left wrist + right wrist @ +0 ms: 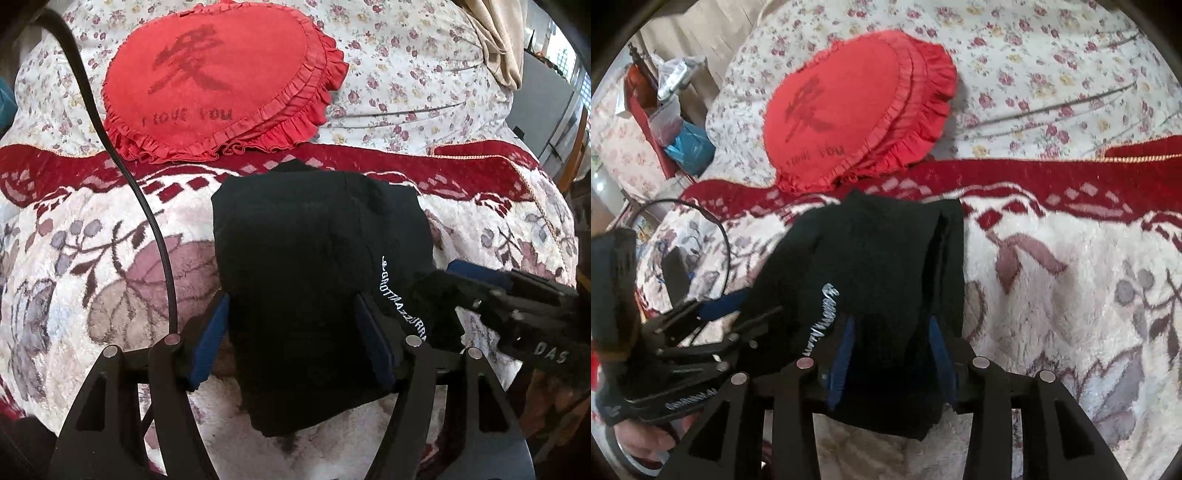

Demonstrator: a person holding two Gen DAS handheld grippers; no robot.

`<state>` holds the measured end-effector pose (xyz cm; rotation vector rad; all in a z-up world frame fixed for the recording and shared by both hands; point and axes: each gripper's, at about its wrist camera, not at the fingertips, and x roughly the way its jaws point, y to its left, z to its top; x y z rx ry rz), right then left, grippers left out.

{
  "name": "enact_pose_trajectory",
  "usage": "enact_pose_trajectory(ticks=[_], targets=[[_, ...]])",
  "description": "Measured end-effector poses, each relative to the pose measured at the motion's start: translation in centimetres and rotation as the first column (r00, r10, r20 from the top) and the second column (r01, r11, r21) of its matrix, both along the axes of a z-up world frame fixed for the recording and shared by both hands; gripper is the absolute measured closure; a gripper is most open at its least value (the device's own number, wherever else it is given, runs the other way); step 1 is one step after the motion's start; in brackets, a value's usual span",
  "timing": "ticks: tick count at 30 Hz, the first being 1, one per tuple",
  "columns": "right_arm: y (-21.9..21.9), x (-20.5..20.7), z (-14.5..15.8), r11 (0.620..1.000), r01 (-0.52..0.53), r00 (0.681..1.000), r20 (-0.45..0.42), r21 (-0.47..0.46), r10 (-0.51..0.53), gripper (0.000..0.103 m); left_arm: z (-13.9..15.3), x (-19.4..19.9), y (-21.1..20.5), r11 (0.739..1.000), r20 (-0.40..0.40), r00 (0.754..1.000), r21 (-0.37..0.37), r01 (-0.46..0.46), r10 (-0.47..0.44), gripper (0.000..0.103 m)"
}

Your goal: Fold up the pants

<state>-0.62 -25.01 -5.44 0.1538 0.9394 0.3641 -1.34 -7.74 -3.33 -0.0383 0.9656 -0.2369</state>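
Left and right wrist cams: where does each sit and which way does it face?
Left wrist: on the left gripper, looking forward along its fingers over the black pants toward the red cushion; own blue pads flank the cloth, and the right gripper enters at the right edge.
Right wrist: on the right gripper, facing the same way across the bed; the left gripper shows at left, with part of a hand below it.
Shared: pants, cushion, floral blanket.

Red heart pillow [218, 85] on floral quilt [406, 74].
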Motion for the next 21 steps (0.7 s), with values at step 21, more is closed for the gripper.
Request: enact_pose_trajectory(ticks=[21], targets=[[-1.3, 2.5, -1.4, 0.997, 0.057, 0.998, -0.041, 0.052, -0.055, 0.035, 0.1, 1.2, 1.6, 0.998, -0.03, 0.999, -0.064, -0.019, 0.017, 0.033]])
